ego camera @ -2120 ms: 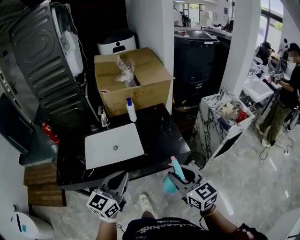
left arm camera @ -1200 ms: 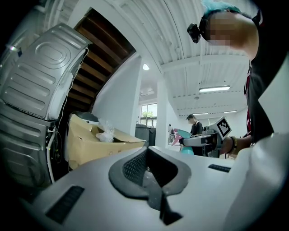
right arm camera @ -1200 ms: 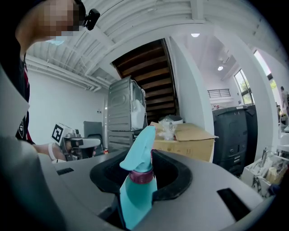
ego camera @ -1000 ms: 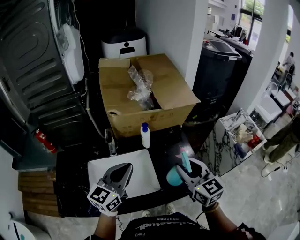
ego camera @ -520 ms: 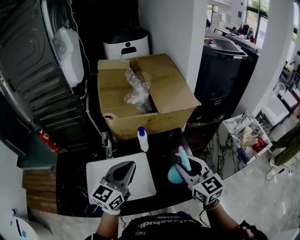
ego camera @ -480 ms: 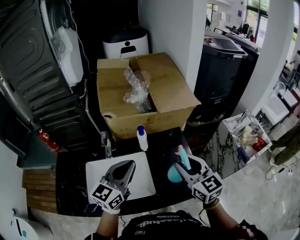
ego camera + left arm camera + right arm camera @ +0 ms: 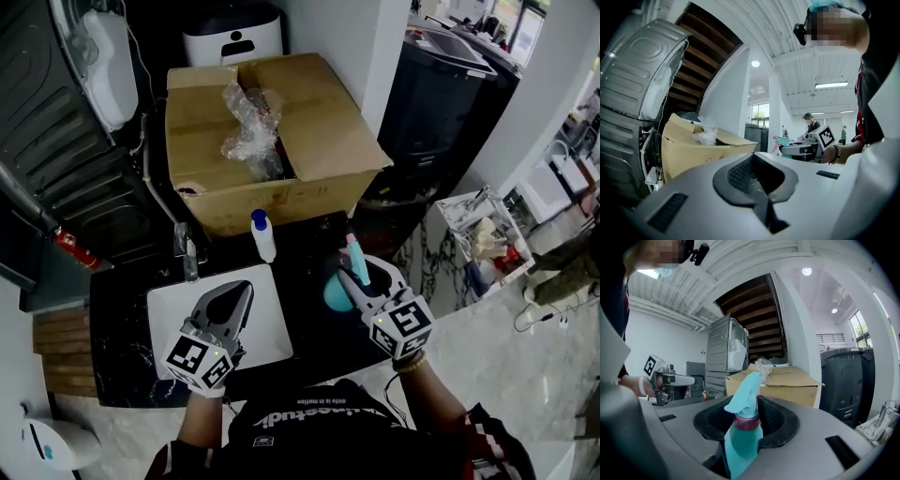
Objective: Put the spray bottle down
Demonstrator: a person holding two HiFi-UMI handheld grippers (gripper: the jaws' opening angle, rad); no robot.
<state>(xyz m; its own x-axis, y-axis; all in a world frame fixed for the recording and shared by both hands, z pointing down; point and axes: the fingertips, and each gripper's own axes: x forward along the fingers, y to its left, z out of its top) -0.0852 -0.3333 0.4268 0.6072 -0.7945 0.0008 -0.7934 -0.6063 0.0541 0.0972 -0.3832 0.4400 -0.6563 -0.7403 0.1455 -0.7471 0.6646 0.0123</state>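
A teal spray bottle with a pink collar stands upright in my right gripper, which is shut on it over the black counter, right of the white sink. In the right gripper view the spray bottle fills the gap between the jaws, its nozzle pointing up. My left gripper hovers over the white sink with its jaws together and nothing in them; the left gripper view shows the jaws meeting, with the right gripper off to the side.
A white pump bottle and a tap stand at the sink's back edge. An open cardboard box with crumpled plastic sits behind. A dark appliance and a cluttered marble stand are at right. People stand in the background.
Both grippers have moved forward over the counter toward the box, the bottle still held upright. The view has shifted closer to the counter.
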